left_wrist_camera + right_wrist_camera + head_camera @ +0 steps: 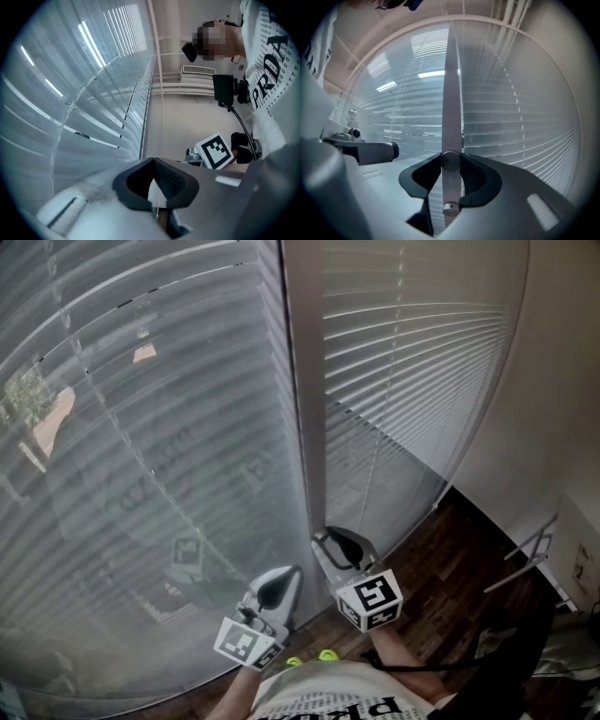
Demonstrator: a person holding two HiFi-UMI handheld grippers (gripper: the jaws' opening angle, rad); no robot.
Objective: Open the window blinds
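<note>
Two slatted blinds cover the window. The left blind point(141, 456) has its slats tilted so the outside shows through; the right blind point(412, 362) looks closed. Between them hangs a grey tilt wand point(305, 409). My right gripper point(337, 542) is shut on the wand's lower end; in the right gripper view the wand point(451, 103) runs down between the jaws of that gripper point(451, 180). My left gripper point(281, 582) is just left of it, pointing up at the left blind. Its jaws point(154, 185) meet at the tips, and I see nothing firmly held.
A dark wooden floor point(450, 559) runs below the blinds. A white wall point(553, 381) stands at the right, with a metal frame point(530, 554) leaning near it. The person's printed white shirt point(356, 704) shows at the bottom edge.
</note>
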